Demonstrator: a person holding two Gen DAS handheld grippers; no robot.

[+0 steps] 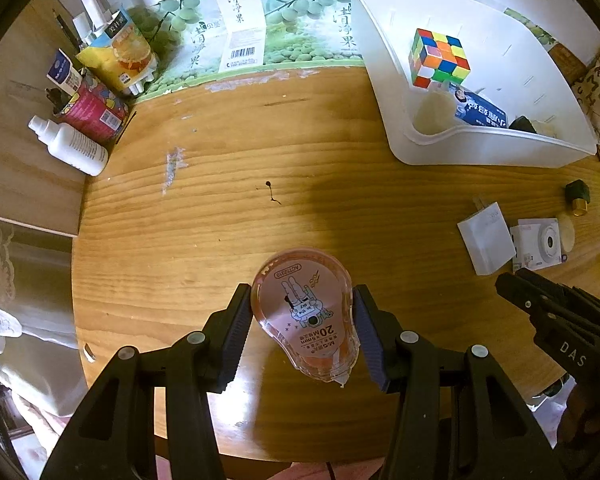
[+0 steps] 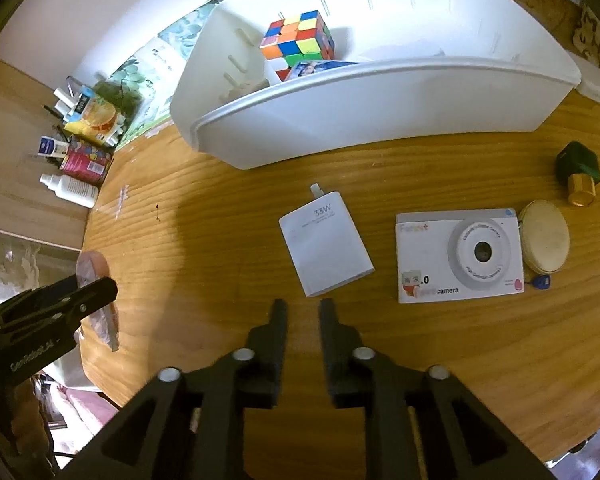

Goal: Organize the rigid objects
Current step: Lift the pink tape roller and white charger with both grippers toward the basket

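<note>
Both tongs are busy: left tongs (image 1: 303,322) pinch the clear orange-pink correction-tape dispenser (image 1: 306,314), right tongs (image 2: 303,310) slightly spread, empty. Judged next: carry it to the white plastic bin (image 1: 480,152), beyond.

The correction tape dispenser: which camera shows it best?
The left wrist view. There the correction tape dispenser sits centred between the left gripper fingers, its printed label facing the camera. The right wrist view catches only a blurred pinkish sliver of it at the left edge, partly hidden behind that gripper.
</note>
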